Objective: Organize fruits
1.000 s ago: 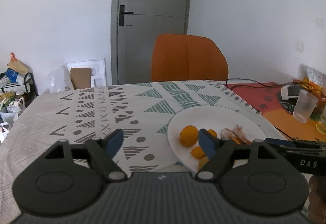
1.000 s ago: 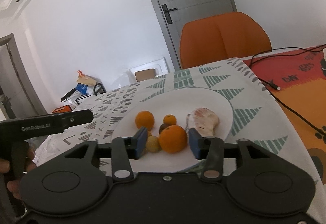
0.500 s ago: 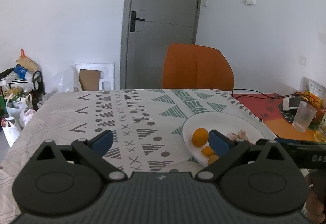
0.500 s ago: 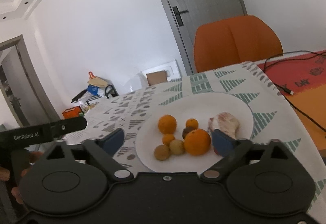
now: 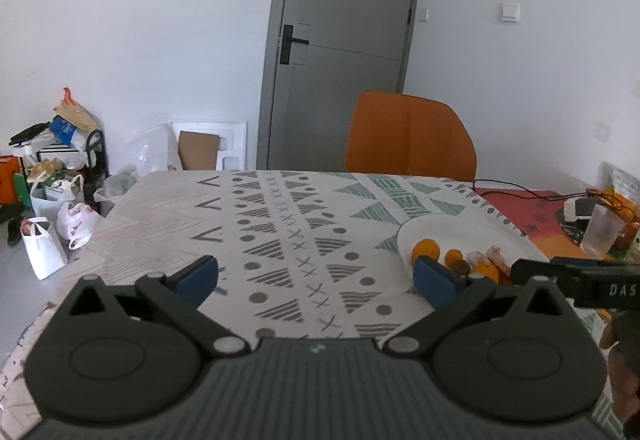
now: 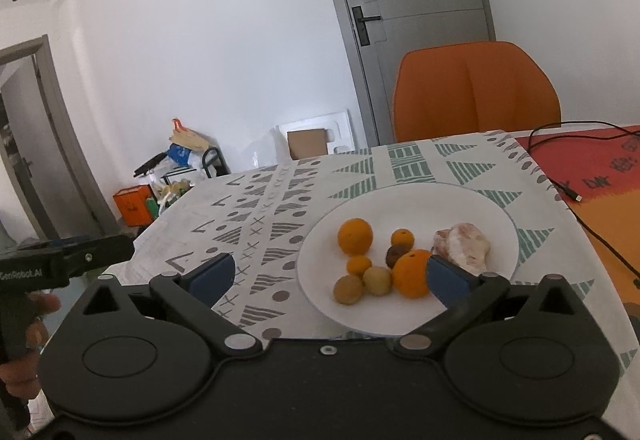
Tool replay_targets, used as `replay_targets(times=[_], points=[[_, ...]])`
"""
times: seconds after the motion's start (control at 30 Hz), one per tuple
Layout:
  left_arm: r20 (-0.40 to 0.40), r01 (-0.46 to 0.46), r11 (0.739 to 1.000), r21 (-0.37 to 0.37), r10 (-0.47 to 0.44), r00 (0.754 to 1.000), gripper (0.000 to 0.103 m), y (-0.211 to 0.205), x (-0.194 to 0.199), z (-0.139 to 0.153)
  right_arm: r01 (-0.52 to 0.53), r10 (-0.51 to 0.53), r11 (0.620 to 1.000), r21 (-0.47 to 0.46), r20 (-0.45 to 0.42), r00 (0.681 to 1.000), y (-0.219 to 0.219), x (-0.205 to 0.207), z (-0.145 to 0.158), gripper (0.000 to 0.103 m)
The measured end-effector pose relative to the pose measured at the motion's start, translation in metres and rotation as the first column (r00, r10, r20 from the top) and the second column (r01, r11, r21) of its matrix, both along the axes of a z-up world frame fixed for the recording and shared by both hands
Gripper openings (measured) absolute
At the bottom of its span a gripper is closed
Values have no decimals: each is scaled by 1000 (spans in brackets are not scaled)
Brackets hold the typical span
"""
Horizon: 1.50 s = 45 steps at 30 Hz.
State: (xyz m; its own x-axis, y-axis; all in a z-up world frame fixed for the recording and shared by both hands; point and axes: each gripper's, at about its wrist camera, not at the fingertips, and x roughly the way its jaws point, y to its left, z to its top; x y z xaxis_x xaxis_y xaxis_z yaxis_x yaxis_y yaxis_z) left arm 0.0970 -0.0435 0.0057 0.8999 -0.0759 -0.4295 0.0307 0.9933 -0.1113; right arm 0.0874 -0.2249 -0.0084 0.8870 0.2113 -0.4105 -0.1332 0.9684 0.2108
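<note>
A white plate (image 6: 472,208) on the patterned tablecloth holds several fruits: a large orange (image 6: 355,236), another large orange (image 6: 412,273), two small oranges, a dark brown fruit (image 6: 396,255), two tan round fruits (image 6: 349,289) and a peeled pinkish piece (image 6: 462,246). My right gripper (image 6: 326,276) is open and empty, held above the plate's near edge. My left gripper (image 5: 316,277) is open and empty over the tablecloth, left of the plate (image 5: 440,226). The oranges show there (image 5: 426,249) too.
An orange chair (image 6: 476,88) stands behind the table. A black cable (image 6: 576,196) runs over the red-orange mat at right. A clear plastic cup (image 5: 602,230) and packets stand at the far right. Bags and boxes (image 5: 52,200) sit on the floor at left.
Both grippers have opened wide and pulled back and up from the plate. The large orange that was between the right fingers lies free on the plate.
</note>
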Motion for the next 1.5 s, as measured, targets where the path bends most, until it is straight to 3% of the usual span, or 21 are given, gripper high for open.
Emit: replay_targets(times=[0.5, 0.9, 1.5], points=[[-13, -57, 998, -2, 56, 998, 103, 31, -30, -1, 11, -6, 993, -118, 41, 999, 43, -24, 14, 103], [-28, -81, 997, 4, 81, 996, 103, 45, -46, -3, 37, -34, 994, -100, 38, 999, 44, -39, 12, 103], [-59, -75, 997, 15, 76, 995, 103, 31, -65, -10, -17, 17, 998, -62, -3, 1000, 40, -56, -2, 103]])
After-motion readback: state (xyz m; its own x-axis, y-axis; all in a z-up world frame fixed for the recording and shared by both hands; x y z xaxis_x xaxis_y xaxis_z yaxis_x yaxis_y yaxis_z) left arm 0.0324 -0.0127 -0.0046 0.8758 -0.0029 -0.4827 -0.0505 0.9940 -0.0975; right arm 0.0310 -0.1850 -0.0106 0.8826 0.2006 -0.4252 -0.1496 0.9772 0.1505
